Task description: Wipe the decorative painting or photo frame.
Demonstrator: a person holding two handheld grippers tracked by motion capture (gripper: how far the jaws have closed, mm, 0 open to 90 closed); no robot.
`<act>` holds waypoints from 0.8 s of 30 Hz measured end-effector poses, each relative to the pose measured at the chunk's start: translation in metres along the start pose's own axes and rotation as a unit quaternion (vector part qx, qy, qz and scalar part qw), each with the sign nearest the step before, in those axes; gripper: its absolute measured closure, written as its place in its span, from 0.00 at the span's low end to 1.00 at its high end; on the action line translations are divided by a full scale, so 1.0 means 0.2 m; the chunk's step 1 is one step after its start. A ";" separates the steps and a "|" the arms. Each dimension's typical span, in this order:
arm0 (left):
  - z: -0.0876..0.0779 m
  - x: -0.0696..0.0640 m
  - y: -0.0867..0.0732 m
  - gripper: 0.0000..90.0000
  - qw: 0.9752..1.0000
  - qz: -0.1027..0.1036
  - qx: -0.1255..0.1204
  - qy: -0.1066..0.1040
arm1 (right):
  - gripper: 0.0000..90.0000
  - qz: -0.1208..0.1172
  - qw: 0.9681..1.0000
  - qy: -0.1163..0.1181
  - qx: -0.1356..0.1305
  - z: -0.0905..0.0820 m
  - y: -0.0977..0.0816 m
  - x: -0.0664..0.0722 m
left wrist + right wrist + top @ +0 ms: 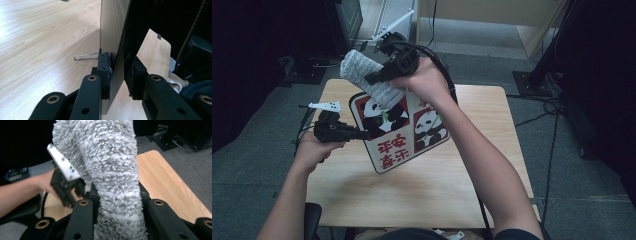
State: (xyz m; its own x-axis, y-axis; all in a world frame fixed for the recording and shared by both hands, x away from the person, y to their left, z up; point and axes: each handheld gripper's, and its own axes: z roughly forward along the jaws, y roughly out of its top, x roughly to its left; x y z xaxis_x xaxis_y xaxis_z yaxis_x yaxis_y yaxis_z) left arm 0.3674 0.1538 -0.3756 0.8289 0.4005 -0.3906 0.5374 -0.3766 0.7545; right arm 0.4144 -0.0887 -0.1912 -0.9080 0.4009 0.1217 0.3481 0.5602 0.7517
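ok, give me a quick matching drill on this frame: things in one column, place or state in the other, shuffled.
1. panda board
2. grey fluffy cloth
3. left hand-held gripper
4. wooden table

A. bare along its right side
B. shut on the board's left edge
C. held tilted above the table
D. clamped in the right hand-held gripper, lying on the board's top

Pairs: 1-C, 2-D, 3-B, 4-A

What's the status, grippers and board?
Left gripper clamped on panda board edge. Right gripper shut on grey fluffy cloth, at board's top. Nothing in the way.
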 end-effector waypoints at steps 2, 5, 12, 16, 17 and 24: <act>0.00 0.00 0.00 0.84 1.000 -0.001 -0.002 0.000 | 0.77 0.001 1.000 -0.003 0.001 0.03 0.02 -0.01; 0.00 0.00 0.00 0.84 1.000 0.000 -0.003 0.000 | 0.76 0.005 1.000 -0.001 0.013 0.10 0.03 -0.01; 0.00 0.00 0.00 0.85 1.000 0.006 -0.004 0.005 | 0.76 0.023 0.999 0.016 0.020 0.17 0.00 -0.03; 0.00 0.00 0.00 0.85 1.000 0.006 -0.005 0.006 | 0.76 0.028 0.999 0.015 0.023 0.17 -0.01 -0.04; 0.00 0.00 0.00 0.85 1.000 0.007 -0.004 0.006 | 0.76 0.027 0.999 0.015 0.024 0.17 -0.01 -0.04; 0.00 0.00 0.00 0.85 1.000 0.008 -0.003 0.006 | 0.76 0.023 0.999 0.012 0.024 0.18 -0.02 -0.04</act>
State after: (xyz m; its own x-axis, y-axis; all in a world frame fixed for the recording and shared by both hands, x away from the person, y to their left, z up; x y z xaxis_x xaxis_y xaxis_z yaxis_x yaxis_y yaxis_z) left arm 0.3667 0.1536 -0.3762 0.8355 0.4043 -0.3721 0.5231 -0.3781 0.7638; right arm 0.4283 -0.0681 -0.2188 -0.8957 0.4099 0.1726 0.4006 0.5750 0.7134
